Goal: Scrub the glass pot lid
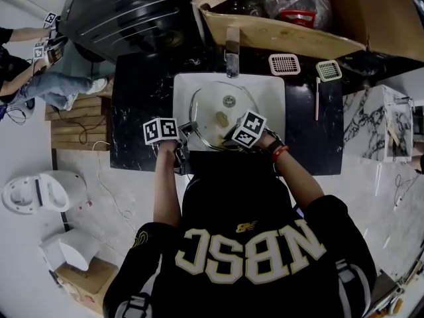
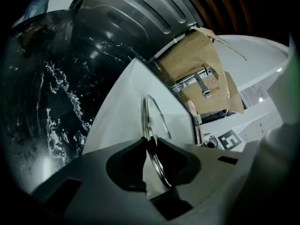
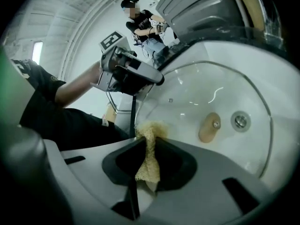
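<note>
The glass pot lid (image 1: 213, 108), with a metal rim and a wooden knob (image 1: 222, 118), stands tilted in the white sink (image 1: 271, 91). My left gripper (image 1: 191, 128) is shut on the lid's rim (image 2: 149, 121) at its left edge; in the left gripper view the lid shows almost edge-on between the pads of my left gripper (image 2: 150, 142). My right gripper (image 1: 230, 136) is at the lid's near edge, shut on a yellow scrub sponge (image 3: 149, 156). In the right gripper view the sponge sticks out past the tips of my right gripper (image 3: 149, 139), with the knob (image 3: 209, 127) and the sink drain (image 3: 240, 121) beyond.
A chrome faucet (image 1: 232, 53) stands behind the sink. Black marbled countertop (image 1: 140, 111) surrounds the basin. Two white grid-shaped tools (image 1: 284, 64) (image 1: 328, 70) lie at the back right below a cardboard box (image 1: 285, 37). A person (image 3: 143, 20) stands farther off.
</note>
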Demonstrator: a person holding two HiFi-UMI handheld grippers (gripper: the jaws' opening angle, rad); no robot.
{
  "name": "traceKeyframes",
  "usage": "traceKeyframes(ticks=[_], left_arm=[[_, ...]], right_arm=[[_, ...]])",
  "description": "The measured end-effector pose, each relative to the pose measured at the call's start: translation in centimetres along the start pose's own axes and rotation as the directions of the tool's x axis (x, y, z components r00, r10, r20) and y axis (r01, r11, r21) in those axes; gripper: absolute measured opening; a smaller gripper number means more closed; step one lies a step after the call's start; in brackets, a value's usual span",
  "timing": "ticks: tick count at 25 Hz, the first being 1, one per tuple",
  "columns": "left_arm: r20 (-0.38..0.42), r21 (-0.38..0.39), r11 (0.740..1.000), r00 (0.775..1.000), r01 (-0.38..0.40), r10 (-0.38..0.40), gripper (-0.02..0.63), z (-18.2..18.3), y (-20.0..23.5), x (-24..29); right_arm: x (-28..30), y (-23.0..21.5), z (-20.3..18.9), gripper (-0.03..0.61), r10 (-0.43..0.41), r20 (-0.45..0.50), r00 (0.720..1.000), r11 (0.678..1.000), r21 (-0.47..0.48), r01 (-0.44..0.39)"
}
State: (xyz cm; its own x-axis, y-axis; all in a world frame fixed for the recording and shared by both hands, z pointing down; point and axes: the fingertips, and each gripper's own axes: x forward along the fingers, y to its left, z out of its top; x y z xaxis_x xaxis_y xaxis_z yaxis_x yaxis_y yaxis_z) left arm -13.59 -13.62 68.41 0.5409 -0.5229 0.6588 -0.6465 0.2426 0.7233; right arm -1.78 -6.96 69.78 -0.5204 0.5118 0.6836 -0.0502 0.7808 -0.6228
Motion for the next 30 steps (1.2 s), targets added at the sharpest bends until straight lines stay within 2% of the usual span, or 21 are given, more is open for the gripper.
traceKeyframes(ticks=[3, 7, 11, 15, 18, 22, 26, 30], left_arm=[[-0.007, -0.004, 1.0, 1.0, -0.008, 0.008, 0.086, 0.0, 0.1, 0.0], [-0.017, -0.009, 1.0, 1.0, -0.005, 0.005, 0.086, -0.1, 0.2, 0.0], [-0.027, -0.021, 1.0, 1.0, 0.007, -0.008, 0.084, -0.1, 0.2, 0.0], [-0.032, -0.029, 1.0, 0.999, 0.004, -0.005, 0.084, -0.1, 0.3, 0.1], [-0.039, -0.028, 1.0, 0.999, -0.002, 0.0, 0.084, -0.2, 0.4, 0.1], [-0.046, -0.019, 1.0, 0.999, -0.025, 0.024, 0.084, -0.3, 0.4, 0.1], [-0.034, -0.024, 0.999, 0.999, -0.03, 0.029, 0.084, -0.2, 0.6, 0.1], [-0.024, -0.037, 0.999, 1.0, -0.014, 0.013, 0.091, -0.2, 0.4, -0.1]], right_arm=[[0.9, 0.0, 2.5, 0.075, -0.021, 0.073, 0.997, 1.0, -0.008, 0.022], [1.5, -1.1, 5.1, 0.075, -0.118, 0.146, 0.982, 0.993, -0.005, 0.12], [1.5, -2.8, 7.1, 0.077, -0.199, 0.219, 0.955, 0.98, 0.031, 0.197], [2.0, -4.7, 8.3, 0.078, -0.236, 0.293, 0.927, 0.971, 0.041, 0.234], [2.2, -6.2, 9.6, 0.078, -0.271, 0.354, 0.895, 0.962, 0.062, 0.267], [2.2, -8.3, 11.7, 0.077, -0.312, 0.394, 0.864, 0.948, 0.074, 0.308], [1.7, -11.9, 12.9, 0.08, -0.398, 0.384, 0.833, 0.916, 0.112, 0.386], [0.2, -15.8, 12.5, 0.08, -0.534, 0.32, 0.783, 0.845, 0.17, 0.507]])
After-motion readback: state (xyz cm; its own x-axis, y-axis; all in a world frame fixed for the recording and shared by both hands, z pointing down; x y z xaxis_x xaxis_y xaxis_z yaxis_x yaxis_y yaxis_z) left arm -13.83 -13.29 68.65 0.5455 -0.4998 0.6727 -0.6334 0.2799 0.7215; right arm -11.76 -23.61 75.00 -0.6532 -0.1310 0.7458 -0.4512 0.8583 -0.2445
